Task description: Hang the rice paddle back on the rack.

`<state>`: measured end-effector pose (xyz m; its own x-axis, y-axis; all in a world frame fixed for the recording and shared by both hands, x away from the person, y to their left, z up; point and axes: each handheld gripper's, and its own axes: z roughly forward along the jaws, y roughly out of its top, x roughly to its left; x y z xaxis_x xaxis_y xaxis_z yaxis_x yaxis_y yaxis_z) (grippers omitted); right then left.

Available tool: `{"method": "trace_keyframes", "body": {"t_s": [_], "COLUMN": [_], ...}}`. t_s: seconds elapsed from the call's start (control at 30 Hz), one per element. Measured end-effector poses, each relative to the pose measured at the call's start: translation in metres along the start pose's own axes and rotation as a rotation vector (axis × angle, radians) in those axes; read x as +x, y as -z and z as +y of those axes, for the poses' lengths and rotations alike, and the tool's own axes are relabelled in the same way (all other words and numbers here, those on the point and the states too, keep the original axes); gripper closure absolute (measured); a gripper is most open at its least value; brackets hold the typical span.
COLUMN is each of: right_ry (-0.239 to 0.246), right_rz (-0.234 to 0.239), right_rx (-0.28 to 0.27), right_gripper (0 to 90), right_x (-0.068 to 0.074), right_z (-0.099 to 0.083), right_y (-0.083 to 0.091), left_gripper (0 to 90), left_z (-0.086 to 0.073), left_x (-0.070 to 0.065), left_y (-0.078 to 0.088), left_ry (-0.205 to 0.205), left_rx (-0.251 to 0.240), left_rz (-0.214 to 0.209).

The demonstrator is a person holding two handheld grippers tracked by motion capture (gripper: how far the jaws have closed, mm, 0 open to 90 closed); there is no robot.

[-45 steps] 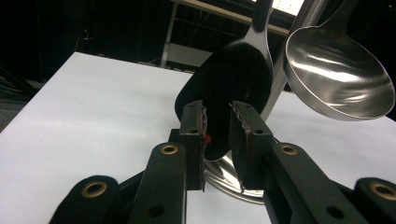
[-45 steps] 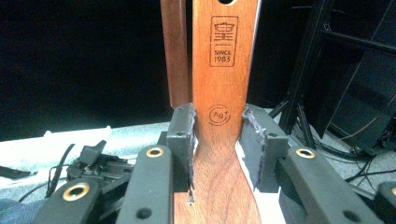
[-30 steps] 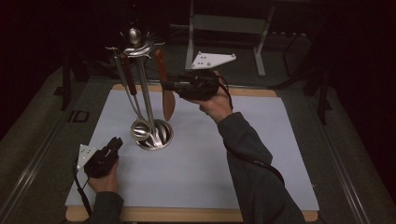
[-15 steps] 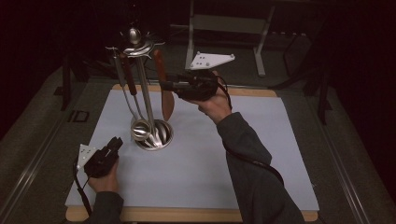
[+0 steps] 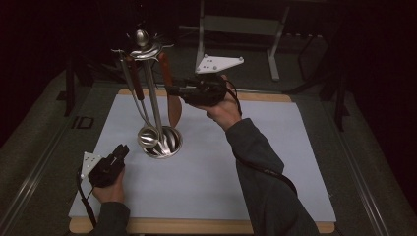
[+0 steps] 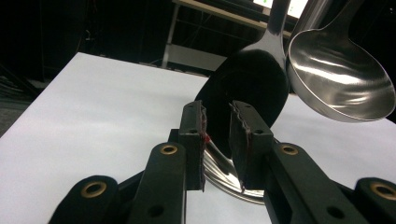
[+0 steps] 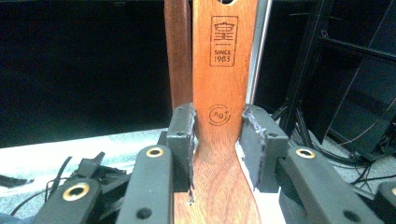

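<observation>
Item: wooden spatula (image 7: 223, 93), hanging from the top of the utensil stand (image 5: 158, 142), blade down, beside the stand's central pole. In the right gripper view its handle bears a burnt-in mark reading "SINCE 1983".

Item: my right gripper (image 5: 173, 91), raised level with the hanging handle. My jaws stand either side of the spatula where the handle widens into the blade; the left pad is at its edge, the right pad shows a slim gap. I cannot tell whether I am gripping it.

Item: my left gripper (image 5: 119, 151), low on the bench (image 5: 275, 172), near the stand's round base. Its jaws are part-open with nothing between the pads.

Item: steel ladle (image 6: 338, 79), hanging just ahead of my left jaws, bowl facing them.

Item: dark rounded utensil (image 6: 247, 93) on a steel stem, hanging beside the ladle.

Item: white sheet (image 5: 211, 167), covering the bench beneath the stand.
</observation>
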<state>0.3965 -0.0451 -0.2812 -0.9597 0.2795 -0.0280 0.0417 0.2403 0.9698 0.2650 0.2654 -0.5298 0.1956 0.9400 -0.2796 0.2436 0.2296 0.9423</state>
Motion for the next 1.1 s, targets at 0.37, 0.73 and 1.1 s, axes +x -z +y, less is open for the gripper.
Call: {"method": "trace_keyframes", "body": {"t_s": [0.37,0.73,1.1], "right_ry": [-0.003,0.008,0.011], "right_rz": [-0.013,-0.055,-0.072], "right_rx": [0.005,0.033,0.053], "right_gripper": [65.8,65.7,64.0], "right_x": [0.002,0.005,0.004], "right_z": [0.002,0.002,0.000], "right_y": [-0.005,-0.013,-0.018], "left_gripper": [75.3,75.3,75.1], "left_z": [0.000,0.000,0.000], "left_x": [0.000,0.000,0.000], "left_y": [0.000,0.000,0.000], "left_ry": [0.001,0.002,0.003], "left_rx": [0.000,0.001,0.001], "left_rz": [0.000,-0.001,-0.002]}}
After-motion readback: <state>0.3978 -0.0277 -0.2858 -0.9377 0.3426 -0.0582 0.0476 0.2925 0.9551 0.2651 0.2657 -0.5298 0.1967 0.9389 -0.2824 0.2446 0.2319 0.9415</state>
